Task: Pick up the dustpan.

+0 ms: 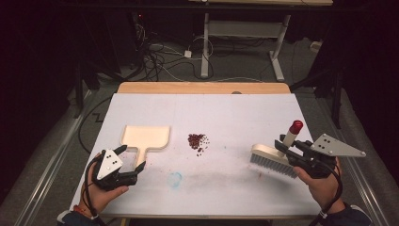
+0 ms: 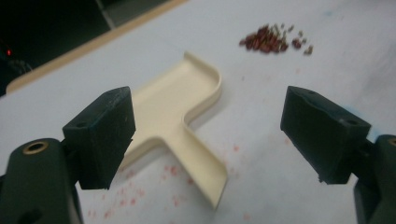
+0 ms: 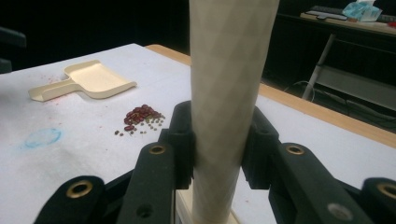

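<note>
A cream dustpan (image 1: pixel 146 136) lies flat at the table's left, its handle pointing toward me. My left gripper (image 1: pixel 131 157) is open at the handle's end. In the left gripper view the dustpan (image 2: pixel 173 105) lies between and beyond the wide-apart jaws of the left gripper (image 2: pixel 210 116), and neither pad touches it. A small pile of red beans (image 1: pixel 197 140) sits mid-table. My right gripper (image 1: pixel 287 148) is shut on the cream handle (image 3: pixel 229 93) of a brush (image 1: pixel 270 159), whose bristles rest on the table and whose handle ends in a red tip (image 1: pixel 296 126).
The white table cover (image 1: pixel 226 183) carries a faint blue ring (image 1: pixel 175 179) near the front and reddish specks around the dustpan handle. A wooden edge (image 1: pixel 202 87) runs along the far side. Cables and desk legs (image 1: pixel 205 47) stand on the floor beyond.
</note>
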Tool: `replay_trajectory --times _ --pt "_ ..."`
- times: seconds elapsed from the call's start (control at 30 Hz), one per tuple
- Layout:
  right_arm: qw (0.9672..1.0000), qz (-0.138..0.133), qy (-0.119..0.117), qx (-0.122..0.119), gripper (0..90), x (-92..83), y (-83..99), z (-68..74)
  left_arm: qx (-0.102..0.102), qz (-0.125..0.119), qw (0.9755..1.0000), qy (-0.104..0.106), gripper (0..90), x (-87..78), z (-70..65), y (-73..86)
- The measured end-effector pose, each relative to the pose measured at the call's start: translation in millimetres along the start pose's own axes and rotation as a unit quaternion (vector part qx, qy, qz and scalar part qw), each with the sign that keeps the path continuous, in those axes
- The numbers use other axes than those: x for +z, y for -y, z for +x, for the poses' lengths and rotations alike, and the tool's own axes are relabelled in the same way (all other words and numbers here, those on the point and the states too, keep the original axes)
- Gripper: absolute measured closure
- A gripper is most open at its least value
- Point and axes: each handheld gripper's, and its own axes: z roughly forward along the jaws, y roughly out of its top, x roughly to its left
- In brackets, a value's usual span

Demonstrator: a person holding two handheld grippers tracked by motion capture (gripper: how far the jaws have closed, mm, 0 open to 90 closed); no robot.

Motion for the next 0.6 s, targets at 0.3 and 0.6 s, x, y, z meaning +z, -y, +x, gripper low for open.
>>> replay_trajectory --times 0.3,0.6 --pt "1.0 -0.002 0.002 0.0 69.7 5.5 0.6 -5.4 -0.021 0.041 0.9989 -0.004 19.1 -1.6 1.3 3.6" --pt "1.0 -0.001 -0.005 -0.007 69.6 18.8 -2.0 -3.7 -0.062 0.07 0.9954 -0.025 19.1 -10.4 5.0 9.9"
